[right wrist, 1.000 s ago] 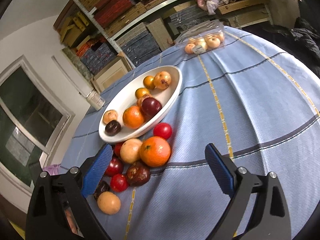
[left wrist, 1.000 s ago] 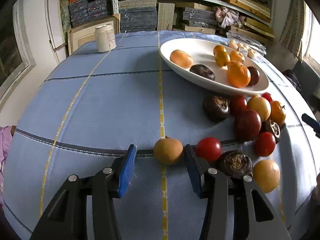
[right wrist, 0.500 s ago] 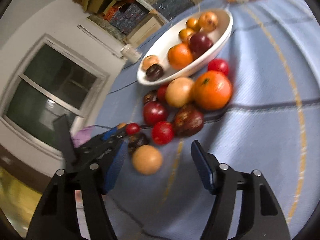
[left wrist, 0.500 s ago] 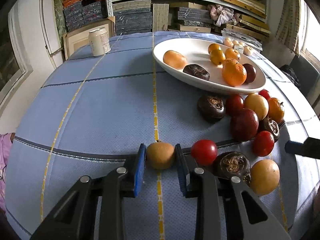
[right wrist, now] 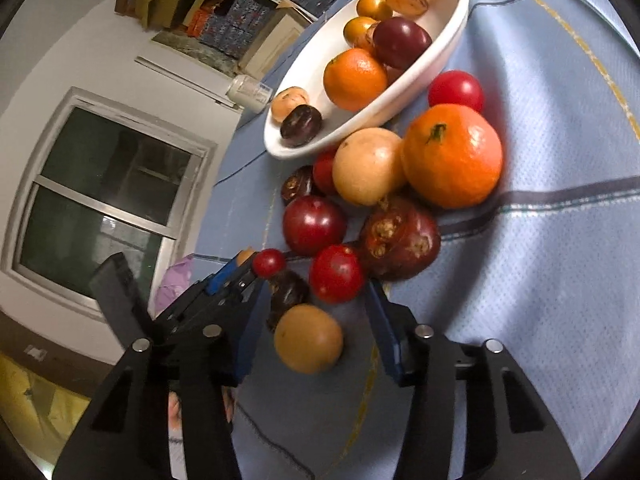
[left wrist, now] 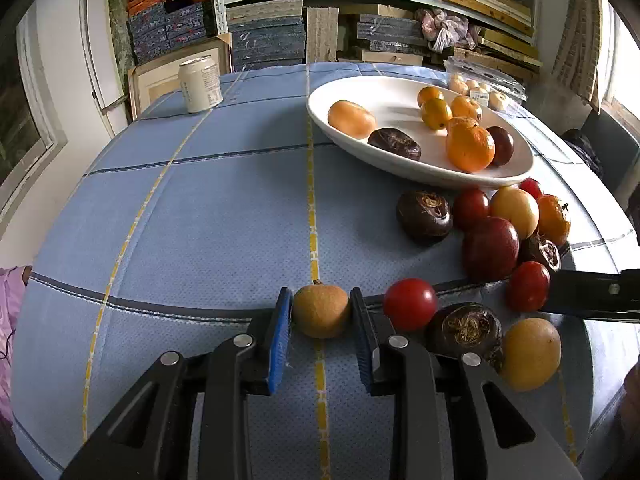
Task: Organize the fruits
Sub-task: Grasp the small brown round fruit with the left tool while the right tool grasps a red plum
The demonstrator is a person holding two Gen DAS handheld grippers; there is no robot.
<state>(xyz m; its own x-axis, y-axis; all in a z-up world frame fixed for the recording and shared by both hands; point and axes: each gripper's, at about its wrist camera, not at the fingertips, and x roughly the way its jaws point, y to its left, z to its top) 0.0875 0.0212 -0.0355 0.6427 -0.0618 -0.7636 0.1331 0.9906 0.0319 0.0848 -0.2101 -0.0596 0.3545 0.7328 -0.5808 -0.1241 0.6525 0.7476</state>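
My left gripper [left wrist: 320, 309] is shut on a small brown round fruit [left wrist: 320, 311] that rests on the blue cloth at the near edge. A white oval dish [left wrist: 420, 170] at the far right holds oranges, a dark plum and other fruit. Loose tomatoes, dark wrinkled fruits and an orange [right wrist: 452, 156] lie piled in front of it. My right gripper [right wrist: 316, 304] hangs over the near end of that pile. Its jaws are closing, and a yellow-tan round fruit [right wrist: 308, 338] sits between the pads with a gap on each side. One of its fingers [left wrist: 592, 294] shows in the left wrist view.
A pale drink can [left wrist: 200, 84] stands at the far left of the round table. A clear plastic pack of small fruits [left wrist: 480, 92] lies behind the dish. Shelves of stacked boards fill the back wall, and a window [right wrist: 104, 200] is on the left.
My left gripper has closed onto the brown fruit and stayed put. My right gripper swung down toward the near end of the pile, its jaws narrowing around the yellow-tan fruit.
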